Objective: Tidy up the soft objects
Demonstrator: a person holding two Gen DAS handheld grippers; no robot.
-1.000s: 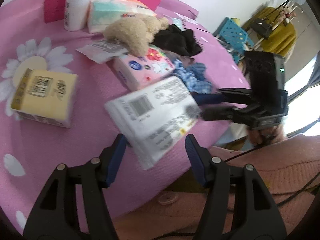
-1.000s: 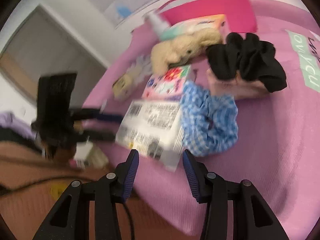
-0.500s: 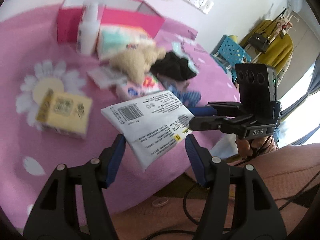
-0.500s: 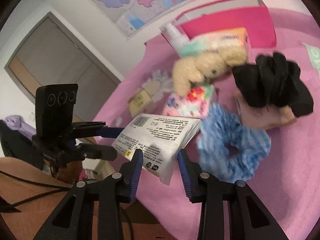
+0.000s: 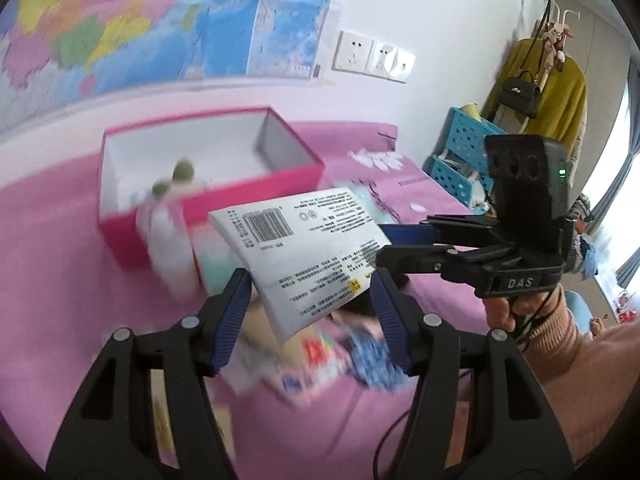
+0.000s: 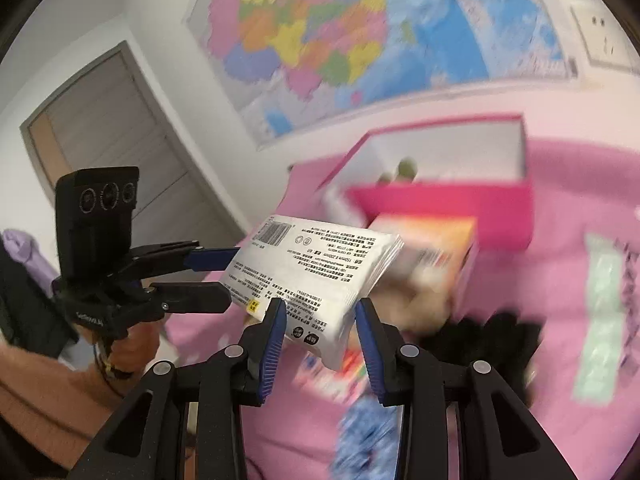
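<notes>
A white soft tissue pack (image 5: 304,252) with a barcode is held up in the air by both grippers, above the pink bedspread. My left gripper (image 5: 312,308) is shut on its near end. My right gripper (image 6: 320,320) is shut on the other end, and it shows in the left wrist view (image 5: 404,248) at the pack's right edge. The pack shows in the right wrist view (image 6: 316,268) too. An open pink box (image 5: 224,176) with white inside stands behind it, with something greenish in it.
On the bedspread below lie a blue checked scrunchie (image 6: 368,436), a black scrunchie (image 6: 488,340), a flowered pink pack (image 5: 316,364), a white bottle (image 5: 168,248) and another tissue pack (image 6: 432,240). A map hangs on the wall (image 5: 160,20).
Both grippers have lifted the white pack up off the bedspread and toward the pink box; the views have tilted upward, so the wall map now shows.
</notes>
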